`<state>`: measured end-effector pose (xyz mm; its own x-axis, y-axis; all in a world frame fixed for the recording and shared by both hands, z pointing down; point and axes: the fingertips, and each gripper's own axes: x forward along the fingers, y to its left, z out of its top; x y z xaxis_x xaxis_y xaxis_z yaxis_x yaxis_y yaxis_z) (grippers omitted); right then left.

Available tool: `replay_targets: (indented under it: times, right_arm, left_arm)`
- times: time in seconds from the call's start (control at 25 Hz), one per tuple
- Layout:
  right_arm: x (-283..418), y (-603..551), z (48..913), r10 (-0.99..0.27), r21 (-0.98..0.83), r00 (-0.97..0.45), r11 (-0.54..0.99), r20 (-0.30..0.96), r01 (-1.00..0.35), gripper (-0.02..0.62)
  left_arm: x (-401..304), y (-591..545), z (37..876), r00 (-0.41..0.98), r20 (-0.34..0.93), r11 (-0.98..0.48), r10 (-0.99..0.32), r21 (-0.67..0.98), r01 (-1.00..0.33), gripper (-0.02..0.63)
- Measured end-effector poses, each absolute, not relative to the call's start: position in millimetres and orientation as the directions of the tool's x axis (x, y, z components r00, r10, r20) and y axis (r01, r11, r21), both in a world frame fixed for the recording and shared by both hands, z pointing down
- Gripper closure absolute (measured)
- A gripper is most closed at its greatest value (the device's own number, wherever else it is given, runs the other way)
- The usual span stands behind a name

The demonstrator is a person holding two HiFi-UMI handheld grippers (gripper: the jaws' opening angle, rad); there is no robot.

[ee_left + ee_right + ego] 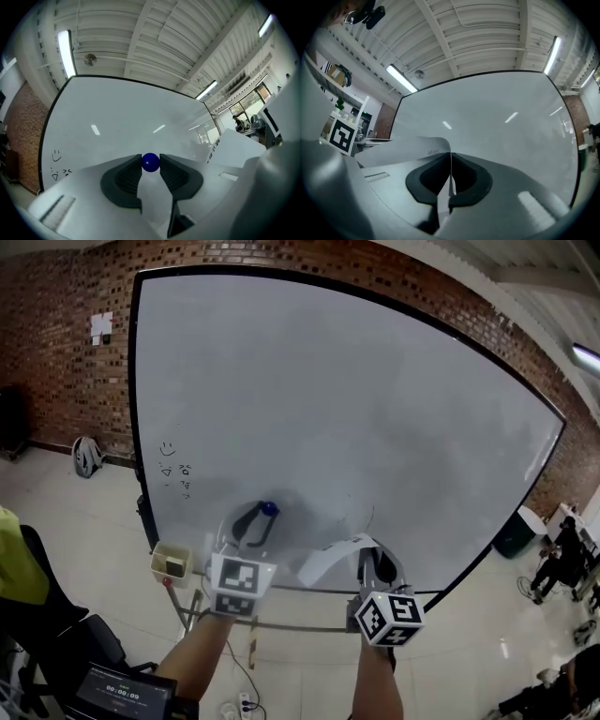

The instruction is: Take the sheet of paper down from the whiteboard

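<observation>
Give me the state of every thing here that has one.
left gripper: shut on the blue ball
right gripper: shut on the sheet of paper
sheet of paper: curled, one edge pinched
blue ball: clamped between jaw tips
whiteboard: upright, nearly blank, few small doodles

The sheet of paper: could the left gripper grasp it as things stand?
Probably not. The left gripper is shut on a blue magnet, so its jaws are occupied; the right gripper holds the paper.
</observation>
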<state>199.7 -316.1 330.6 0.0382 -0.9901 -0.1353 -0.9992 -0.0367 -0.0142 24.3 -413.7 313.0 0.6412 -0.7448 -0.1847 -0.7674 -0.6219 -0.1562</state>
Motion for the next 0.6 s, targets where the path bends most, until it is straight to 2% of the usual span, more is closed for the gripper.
replay_targets:
  times: [0.2, 0.6]
  right_arm:
    - [196, -280, 334, -0.99, 0.023, 0.012, -0.016, -0.138, -1.0, 0.581]
    - [195, -185, 338, -0.99, 0.01, -0.02, 0.019, -0.14, -1.0, 0.581]
  left_arm:
    - [8, -375, 313, 0.602, -0.183, -0.582, -0.778, -0.154, -0.799, 0.485]
    - [18, -274, 327, 0.591, -0.156, -0.576, -0.792, -0.13, -0.807, 0.485]
